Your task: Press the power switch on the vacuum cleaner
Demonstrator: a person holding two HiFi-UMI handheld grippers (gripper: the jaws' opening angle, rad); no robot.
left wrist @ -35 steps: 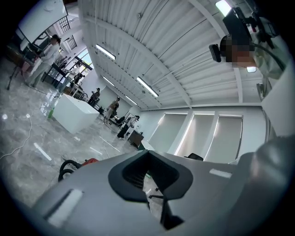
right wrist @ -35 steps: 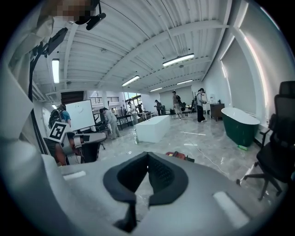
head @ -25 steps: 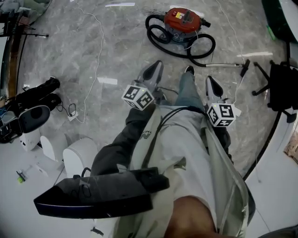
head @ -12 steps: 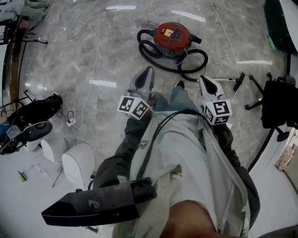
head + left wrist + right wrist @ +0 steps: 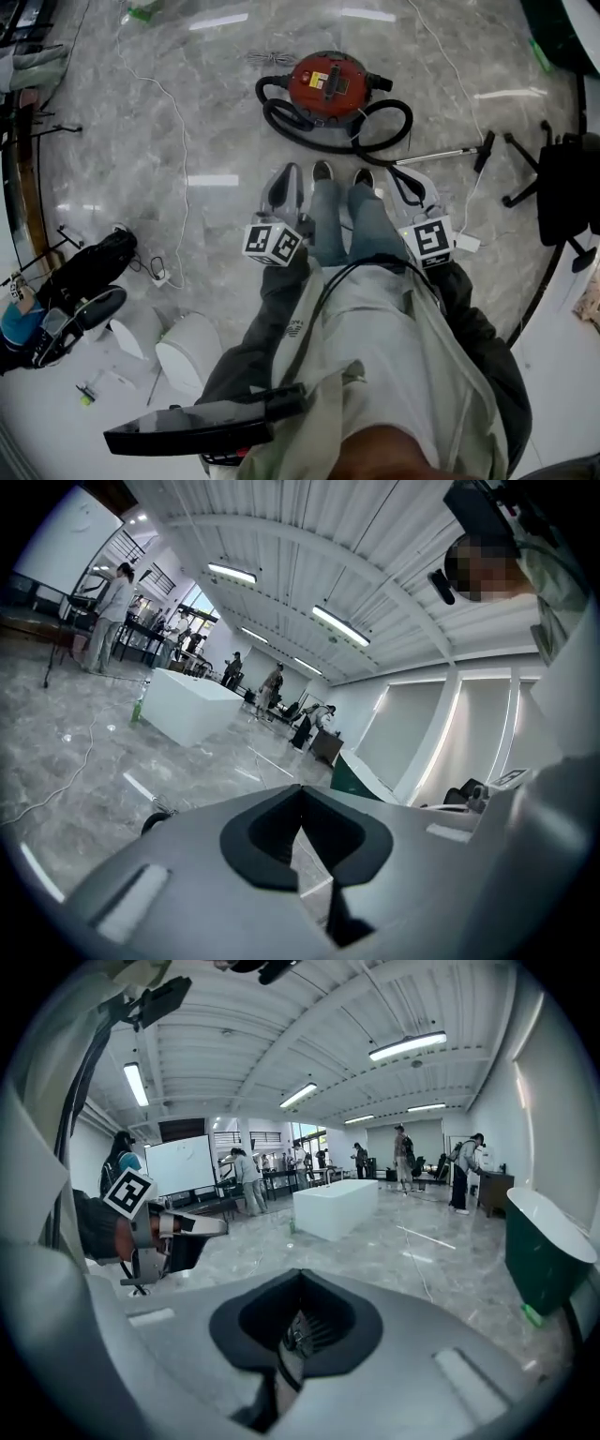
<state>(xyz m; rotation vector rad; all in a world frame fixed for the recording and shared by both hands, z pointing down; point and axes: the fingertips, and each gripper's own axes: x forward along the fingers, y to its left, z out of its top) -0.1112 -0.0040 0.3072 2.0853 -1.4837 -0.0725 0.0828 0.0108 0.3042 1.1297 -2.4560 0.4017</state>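
I am only approaching: the vacuum cleaner (image 5: pixel 326 84) sits on the floor (image 5: pixel 169 112) well ahead of my fingers, untouched. My left gripper (image 5: pixel 288 180) and right gripper (image 5: pixel 408 185) are pressed together, empty. Next I judge I must step closer and lower one tip onto its switch.
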